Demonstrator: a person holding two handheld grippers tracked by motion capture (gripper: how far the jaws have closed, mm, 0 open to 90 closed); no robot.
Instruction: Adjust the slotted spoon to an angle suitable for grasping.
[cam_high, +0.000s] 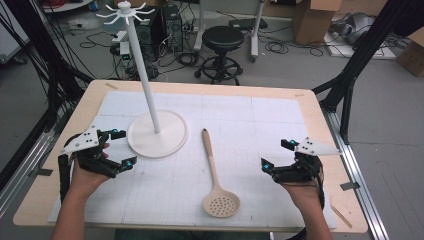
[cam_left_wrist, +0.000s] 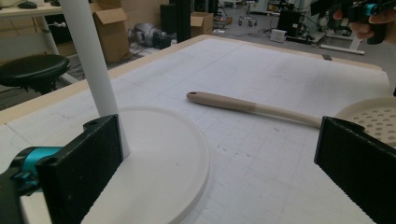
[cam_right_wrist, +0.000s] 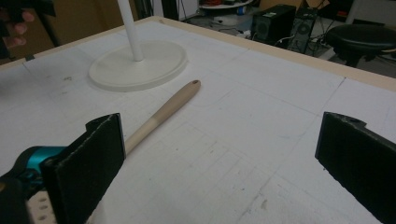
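Observation:
A beige slotted spoon lies on the white mat, handle pointing away, perforated head near the front edge. To its left stands a white hook stand on a round base. My left gripper hovers open just left of the base, nothing between its jaws. My right gripper hangs open to the right of the spoon, apart from it. The left gripper view looks between open jaws at the base and the spoon. In the right gripper view, open jaws frame the spoon handle and the stand base.
The gridded white mat covers most of the wooden table. Behind the table stand a black stool, computer towers, cardboard boxes and loose cables on the floor. Black frame legs flank both sides.

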